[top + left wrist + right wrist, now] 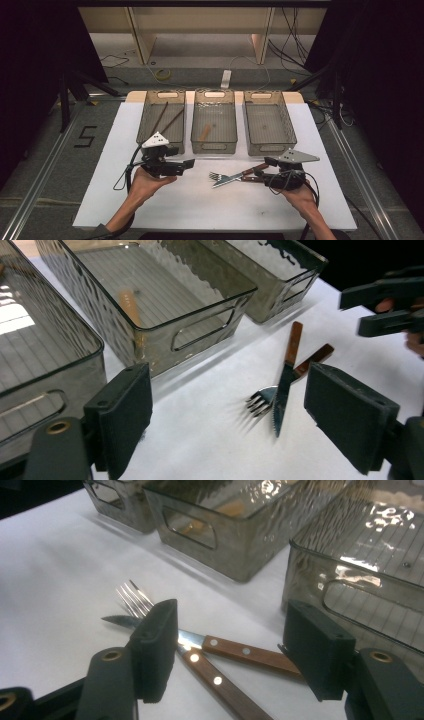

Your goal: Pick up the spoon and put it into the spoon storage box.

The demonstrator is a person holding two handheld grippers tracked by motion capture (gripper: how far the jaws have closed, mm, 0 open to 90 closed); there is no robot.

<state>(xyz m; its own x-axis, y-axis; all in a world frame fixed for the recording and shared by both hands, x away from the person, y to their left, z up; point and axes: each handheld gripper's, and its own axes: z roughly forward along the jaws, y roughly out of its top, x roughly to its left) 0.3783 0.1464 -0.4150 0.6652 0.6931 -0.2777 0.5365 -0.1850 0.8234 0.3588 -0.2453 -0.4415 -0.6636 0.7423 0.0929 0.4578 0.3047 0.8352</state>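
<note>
A fork [216,176] and a knife [227,180], both with wooden handles, lie crossed on the white table [200,205] in front of three clear bins. My right gripper [264,168] is open, low over their handle ends. In the right gripper view its jaws [235,652] straddle the knife handle [245,652] and fork handle [217,680] without pressing on them. My left gripper [189,164] stands open with nothing in it, left of the cutlery and pointing toward it. The left gripper view has the knife [281,400] and fork [257,401] ahead of its jaws [237,422].
Left bin [162,146] holds two dark sticks [167,120]. Middle bin [214,148] holds a small wooden piece [205,132]. Right bin [270,148] has nothing in it. Floor cables and shelving legs lie beyond the table.
</note>
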